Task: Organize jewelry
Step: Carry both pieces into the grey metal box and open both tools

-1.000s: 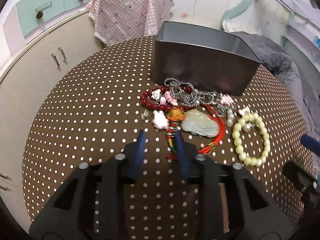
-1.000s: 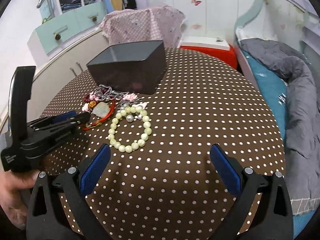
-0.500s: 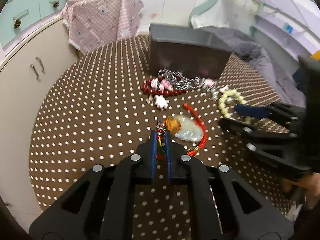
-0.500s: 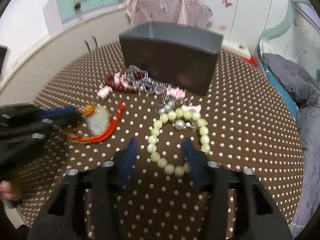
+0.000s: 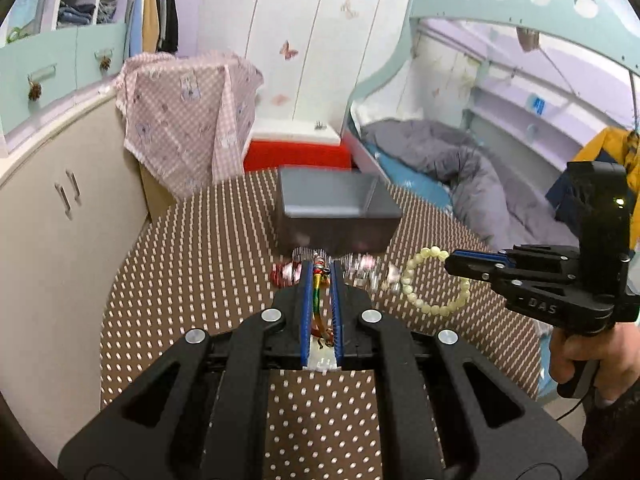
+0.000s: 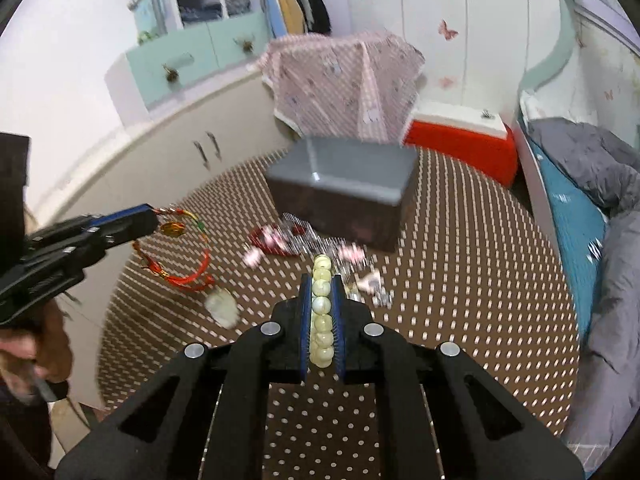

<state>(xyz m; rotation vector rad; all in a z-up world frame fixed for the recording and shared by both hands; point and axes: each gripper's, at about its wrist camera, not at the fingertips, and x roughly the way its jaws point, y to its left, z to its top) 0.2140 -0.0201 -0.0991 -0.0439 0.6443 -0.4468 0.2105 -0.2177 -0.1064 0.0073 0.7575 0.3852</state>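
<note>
Jewelry is now split three ways: two pieces are off the table and the rest lies in a heap (image 6: 304, 244) just in front of the grey box (image 6: 340, 184). A second ago both pieces lay flat on the brown polka-dot tablecloth (image 6: 460, 272), the left jaws were nearly closed short of the red cord and the right jaws stood wide open. Now the left gripper (image 5: 320, 300) is clamped shut on the red-cord necklace (image 6: 176, 256), whose amber bead and pale jade pendant hang free below it in the right wrist view. The right gripper (image 6: 321, 312) has closed its jaws on the cream bead bracelet (image 6: 322, 308), a row of beads lying between the blue pads; from the left wrist view the loop hangs in the air from its tip. Both tools have lifted (the table sits lower in each view than it did), and the grey box stands open just beyond the heap. I judge the pick-up done for both pieces at once, so the next step is likely carrying them over the box rim and releasing. The swinging pendant could catch on the rim, and the heap has yet to be cleared
</note>
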